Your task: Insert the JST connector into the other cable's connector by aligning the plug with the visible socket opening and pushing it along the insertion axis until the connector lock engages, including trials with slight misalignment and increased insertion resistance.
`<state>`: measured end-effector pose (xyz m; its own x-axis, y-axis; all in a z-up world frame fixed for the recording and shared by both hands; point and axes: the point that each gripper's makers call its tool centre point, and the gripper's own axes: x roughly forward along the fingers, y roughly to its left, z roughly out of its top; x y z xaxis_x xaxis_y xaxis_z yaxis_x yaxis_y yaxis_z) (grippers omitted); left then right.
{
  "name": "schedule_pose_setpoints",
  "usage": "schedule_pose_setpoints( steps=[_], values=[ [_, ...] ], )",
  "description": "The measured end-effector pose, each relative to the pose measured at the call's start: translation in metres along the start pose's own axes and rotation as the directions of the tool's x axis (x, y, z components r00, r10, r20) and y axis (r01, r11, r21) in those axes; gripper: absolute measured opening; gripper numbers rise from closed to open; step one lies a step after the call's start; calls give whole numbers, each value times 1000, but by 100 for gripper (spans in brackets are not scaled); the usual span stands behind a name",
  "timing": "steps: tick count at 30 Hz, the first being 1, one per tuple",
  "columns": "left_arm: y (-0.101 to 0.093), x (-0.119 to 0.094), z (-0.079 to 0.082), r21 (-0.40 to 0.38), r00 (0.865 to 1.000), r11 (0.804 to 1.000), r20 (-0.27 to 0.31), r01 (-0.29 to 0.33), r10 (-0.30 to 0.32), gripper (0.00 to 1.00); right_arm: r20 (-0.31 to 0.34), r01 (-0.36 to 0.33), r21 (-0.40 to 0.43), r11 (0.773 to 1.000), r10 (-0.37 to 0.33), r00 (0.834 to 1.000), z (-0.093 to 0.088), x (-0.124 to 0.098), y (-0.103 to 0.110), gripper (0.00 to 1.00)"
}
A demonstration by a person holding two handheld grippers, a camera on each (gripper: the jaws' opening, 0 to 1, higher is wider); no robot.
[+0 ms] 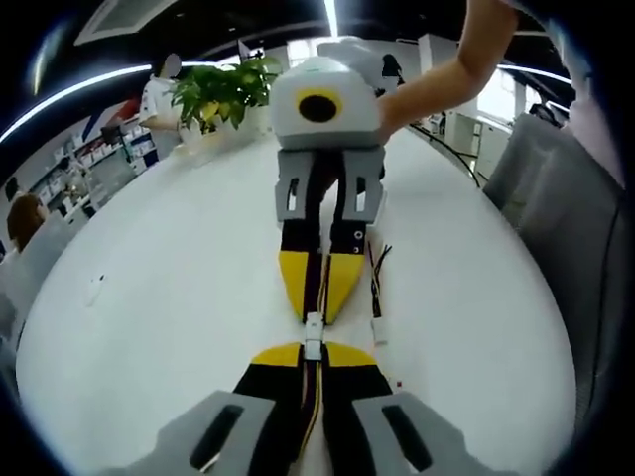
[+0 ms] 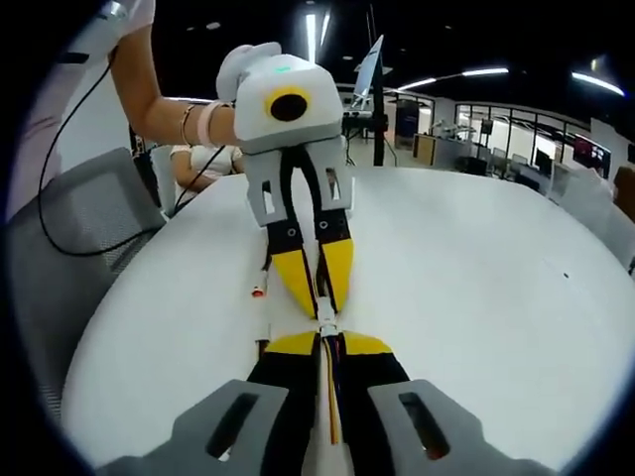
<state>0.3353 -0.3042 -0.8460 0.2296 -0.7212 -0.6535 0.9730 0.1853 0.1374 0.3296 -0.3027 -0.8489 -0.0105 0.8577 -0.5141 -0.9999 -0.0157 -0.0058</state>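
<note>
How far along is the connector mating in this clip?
Done: each gripper is shut on its own cable, and the left gripper and right gripper face each other tip to tip over the table. In hand: the white connectors meet between the tips, in line. Left: whether the lock has engaged is too small to tell, so a final push may remain. A spare cable lies beside them.

Joined connectors between facing grippers, spare cable just beside, on table.
</note>
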Motion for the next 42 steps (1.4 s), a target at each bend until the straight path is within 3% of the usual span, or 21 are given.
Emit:
schedule_pose_setpoints(
  steps=[11,21,29,34,42],
  values=[
    [1,-1,-2,-27,1000,999,16,-26,27,1,-2,28,15,999,-28,1000,-2,-1,-1,5],
    [6,-2,-3,-72,998,995,20,-66,67,7,-4,48,31,998,-48,999,-3,1,-6,12],
    [10,-8,-3,-17,995,995,-8,-98,98,18,-17,82,34,996,-82,996,-2,-6,-9,15],
    [5,-13,-6,2,993,994,-32,-109,109,19,-4,108,31,994,-107,994,5,-13,-9,15],
    [1,-31,-1,3,990,990,-13,-139,139,20,-2,111,5,994,-111,994,14,-22,4,13]
  ],
)
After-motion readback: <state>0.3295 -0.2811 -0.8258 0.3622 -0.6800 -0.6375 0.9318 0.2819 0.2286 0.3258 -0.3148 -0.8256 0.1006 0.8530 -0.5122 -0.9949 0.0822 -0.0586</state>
